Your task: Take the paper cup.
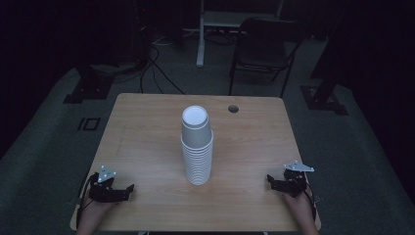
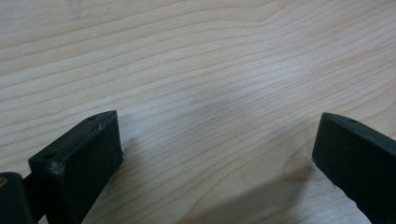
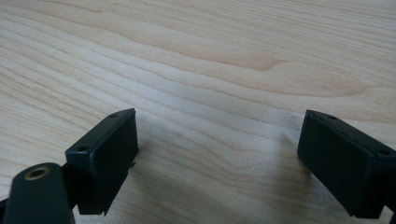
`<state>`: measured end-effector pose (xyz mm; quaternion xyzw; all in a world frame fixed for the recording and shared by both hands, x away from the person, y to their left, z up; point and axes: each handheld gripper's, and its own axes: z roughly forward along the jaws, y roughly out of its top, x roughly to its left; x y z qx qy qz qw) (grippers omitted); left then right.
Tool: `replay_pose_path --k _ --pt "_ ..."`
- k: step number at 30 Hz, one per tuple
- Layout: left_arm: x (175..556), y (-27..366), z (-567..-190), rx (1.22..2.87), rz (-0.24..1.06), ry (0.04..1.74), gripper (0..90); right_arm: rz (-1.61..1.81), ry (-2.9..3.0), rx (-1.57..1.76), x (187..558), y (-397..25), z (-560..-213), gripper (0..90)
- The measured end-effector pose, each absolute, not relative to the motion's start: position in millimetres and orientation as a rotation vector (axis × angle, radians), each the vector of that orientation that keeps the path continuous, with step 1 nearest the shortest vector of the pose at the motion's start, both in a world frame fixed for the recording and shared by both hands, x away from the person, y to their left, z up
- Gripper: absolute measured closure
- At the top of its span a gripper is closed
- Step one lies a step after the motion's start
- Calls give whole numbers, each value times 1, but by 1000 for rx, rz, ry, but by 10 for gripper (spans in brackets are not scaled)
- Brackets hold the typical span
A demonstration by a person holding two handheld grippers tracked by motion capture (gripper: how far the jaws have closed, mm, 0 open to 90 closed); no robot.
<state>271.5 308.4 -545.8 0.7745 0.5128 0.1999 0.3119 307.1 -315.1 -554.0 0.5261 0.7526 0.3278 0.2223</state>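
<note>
1. I see a tall stack of white paper cups standing upside down near the middle of the light wooden table. The stack leans a little.
2. My left gripper rests on the near left part of the table. It is well apart from the cups.
3. In the left gripper view, the left gripper's two black jaws are spread wide. Between them I see bare wood and nothing is held.
4. My right gripper rests on the near right part of the table. It is also well apart from the cups.
5. In the right gripper view, the right gripper's two black jaws are spread wide too. Bare wood shows between them and they grip nothing.
6. The two grippers point in toward the cups from either side, and the stack stands between them.
7. A small round hole sits in the table top near the far edge, to the right of the cups.
8. Behind the table, a dark folding chair stands on the grey floor.
</note>
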Motion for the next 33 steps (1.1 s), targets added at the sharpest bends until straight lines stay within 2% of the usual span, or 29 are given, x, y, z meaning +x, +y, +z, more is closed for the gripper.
replay_pose_path --k 23,33 --pt "285 274 -528 2066 466 1160 23 906 2079 1453 307 -315 -554 116" --pt "289 250 -503 2054 419 990 23 906 2079 1453 307 -315 -554 116"
